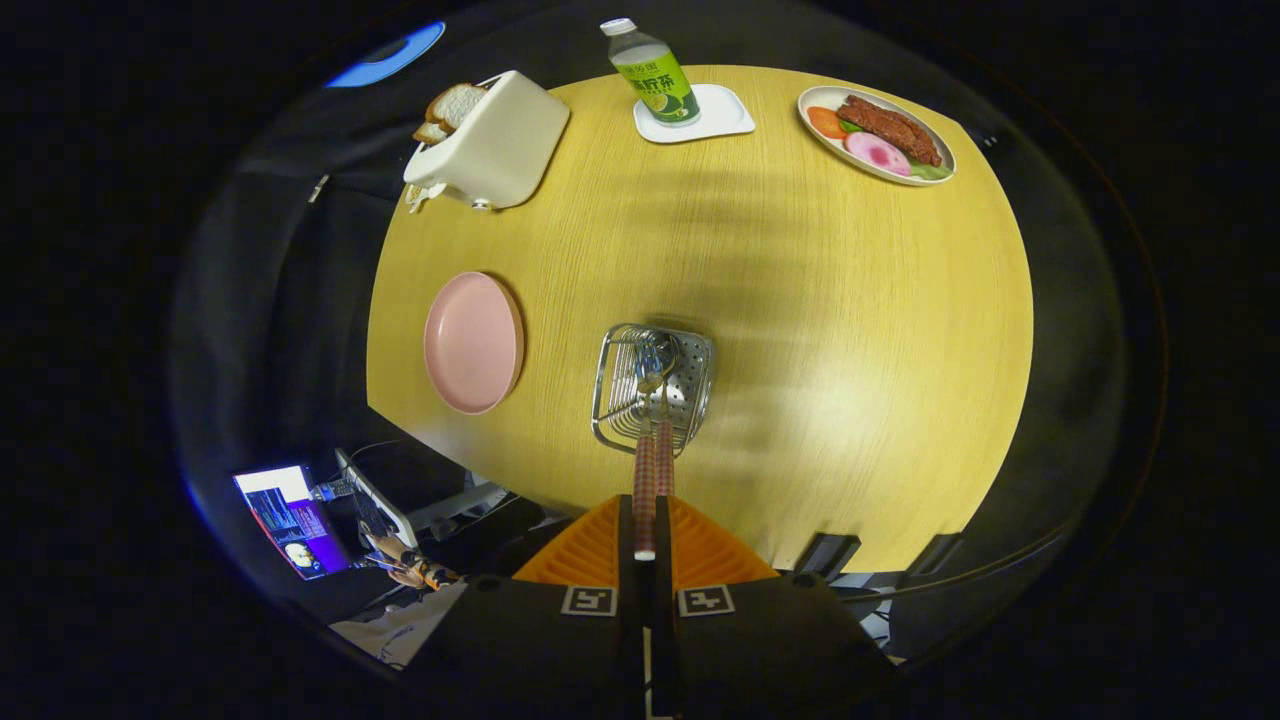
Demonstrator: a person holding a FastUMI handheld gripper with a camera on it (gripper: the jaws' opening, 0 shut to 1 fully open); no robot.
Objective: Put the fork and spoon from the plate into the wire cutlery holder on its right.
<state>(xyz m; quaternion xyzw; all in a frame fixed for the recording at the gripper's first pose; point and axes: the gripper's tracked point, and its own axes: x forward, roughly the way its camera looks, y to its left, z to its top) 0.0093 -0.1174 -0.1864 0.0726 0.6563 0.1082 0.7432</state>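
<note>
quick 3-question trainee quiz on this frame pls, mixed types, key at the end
1. True or false: the pink plate has cutlery lying on it.
2. What is the claw shut on? A) the bottle B) a checked-handle utensil C) the toaster
3. Fill in: the utensil's working end sits inside the ____, just ahead of the fingers.

Key
1. False; the plate is bare.
2. B; both fingers press on the handle, and a second checked handle stands beside it.
3. Wire cutlery holder, which stands right of the plate.
</note>
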